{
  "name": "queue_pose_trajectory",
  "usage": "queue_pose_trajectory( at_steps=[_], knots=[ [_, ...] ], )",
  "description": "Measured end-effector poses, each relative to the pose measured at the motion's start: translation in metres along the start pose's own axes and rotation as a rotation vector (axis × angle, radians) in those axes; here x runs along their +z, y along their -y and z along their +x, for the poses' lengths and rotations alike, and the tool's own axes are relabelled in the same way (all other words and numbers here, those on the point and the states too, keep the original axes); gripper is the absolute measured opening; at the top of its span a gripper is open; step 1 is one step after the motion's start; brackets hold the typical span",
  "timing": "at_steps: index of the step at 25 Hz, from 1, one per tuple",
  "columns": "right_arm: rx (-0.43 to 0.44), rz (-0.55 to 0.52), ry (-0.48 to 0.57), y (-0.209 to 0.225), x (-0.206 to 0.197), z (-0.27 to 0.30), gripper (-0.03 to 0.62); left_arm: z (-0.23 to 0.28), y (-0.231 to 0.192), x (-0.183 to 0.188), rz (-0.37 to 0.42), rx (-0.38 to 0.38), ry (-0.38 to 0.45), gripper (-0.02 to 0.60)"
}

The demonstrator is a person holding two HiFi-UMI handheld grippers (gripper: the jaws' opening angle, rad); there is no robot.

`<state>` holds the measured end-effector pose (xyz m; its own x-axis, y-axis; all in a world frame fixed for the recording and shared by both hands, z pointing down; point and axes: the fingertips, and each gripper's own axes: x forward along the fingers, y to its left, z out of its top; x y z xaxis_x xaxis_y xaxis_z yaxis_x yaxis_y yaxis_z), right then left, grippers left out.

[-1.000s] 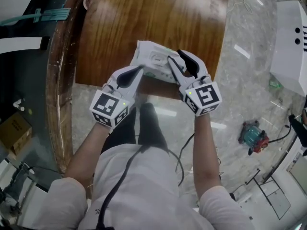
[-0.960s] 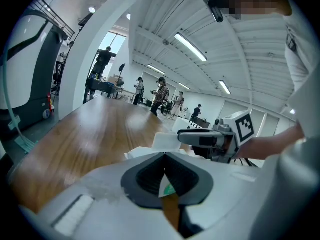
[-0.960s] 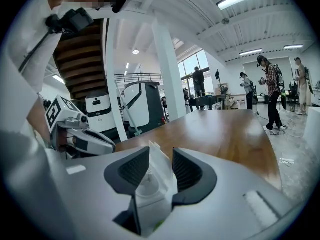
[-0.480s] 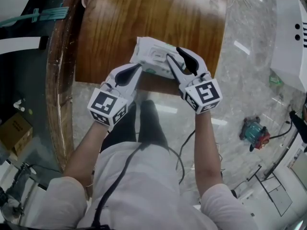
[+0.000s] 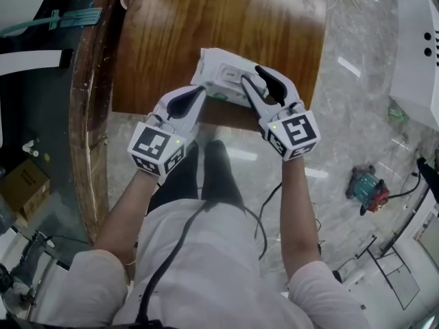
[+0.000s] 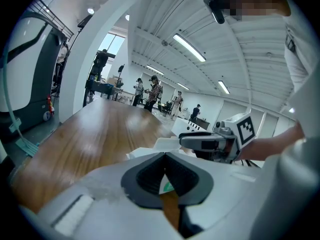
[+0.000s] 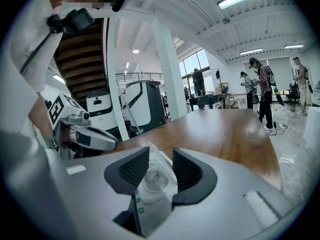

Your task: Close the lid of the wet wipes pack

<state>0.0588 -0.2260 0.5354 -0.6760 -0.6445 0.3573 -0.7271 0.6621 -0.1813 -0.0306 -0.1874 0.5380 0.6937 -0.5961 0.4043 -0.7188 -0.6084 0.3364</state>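
The white wet wipes pack (image 5: 223,75) lies near the front edge of the wooden table (image 5: 206,19). My right gripper (image 5: 250,74) is open, its jaws straddling the pack's right part. In the right gripper view the pack's round dispensing opening (image 7: 148,180) shows between the dark pads (image 7: 131,170), with a white flap (image 7: 156,153) standing up beyond it. My right gripper (image 7: 160,156) does not press on the pack. My left gripper (image 5: 203,89) is shut, its tips over the pack's near-left corner. In the left gripper view my left gripper (image 6: 165,156) has its pads meeting, and a bit of the pack (image 6: 168,186) shows below.
The table's front edge (image 5: 226,118) runs just under both grippers. A white machine (image 5: 415,53) stands at the right, a power tool (image 5: 362,196) lies on the floor, and a cardboard box (image 5: 24,184) sits at the left. People (image 6: 155,91) stand far off.
Both grippers and the pack keep the same places relative to each other. Only the head view has shifted slightly.
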Motion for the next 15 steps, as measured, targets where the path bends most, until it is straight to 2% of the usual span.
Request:
queue_pose_trajectory(
  at_steps=[15],
  knots=[
    [0.002, 0.002, -0.011, -0.012, -0.009, -0.004, 0.153, -0.009, 0.007, 0.000, 0.013, 0.001, 0.007, 0.005]
  ],
)
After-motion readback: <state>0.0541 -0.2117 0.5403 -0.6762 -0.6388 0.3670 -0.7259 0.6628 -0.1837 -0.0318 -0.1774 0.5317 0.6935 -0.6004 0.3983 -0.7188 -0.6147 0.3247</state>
